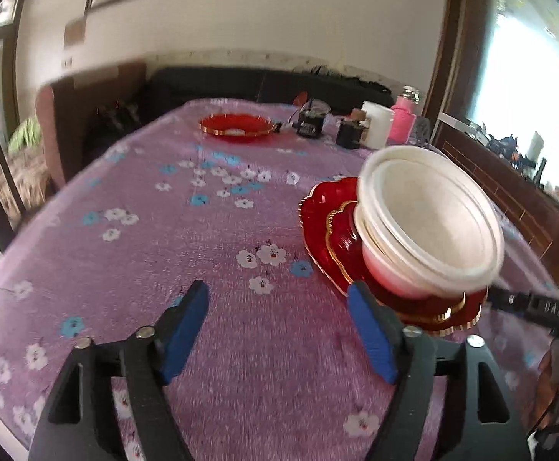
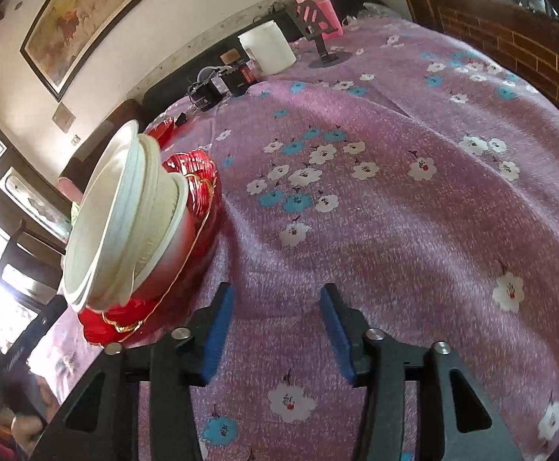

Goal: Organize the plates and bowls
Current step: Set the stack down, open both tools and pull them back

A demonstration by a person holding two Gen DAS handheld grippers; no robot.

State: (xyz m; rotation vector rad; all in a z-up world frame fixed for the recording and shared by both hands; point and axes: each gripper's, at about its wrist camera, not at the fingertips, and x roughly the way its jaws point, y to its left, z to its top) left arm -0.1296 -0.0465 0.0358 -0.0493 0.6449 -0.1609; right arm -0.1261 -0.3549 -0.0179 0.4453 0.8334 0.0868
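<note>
A stack of white bowls (image 1: 429, 226) sits on stacked red gold-rimmed plates (image 1: 329, 226) on the purple flowered tablecloth, right of my left gripper (image 1: 279, 299), which is open and empty. Another red plate (image 1: 235, 125) lies at the far side of the table. In the right wrist view the same bowls (image 2: 126, 223) on the red plates (image 2: 199, 188) stand left of my right gripper (image 2: 275, 299), which is open and empty over the cloth. The other gripper's black arm (image 1: 533, 305) reaches in at the right edge.
At the table's far end stand a white tub (image 1: 378, 123), a pink bottle (image 1: 404, 117), small dark jars (image 1: 350, 130) and a black device (image 1: 310, 121). A black phone stand (image 2: 320, 34) is near the pink bottle (image 2: 316, 4). A wooden chair (image 1: 72, 115) stands at the left.
</note>
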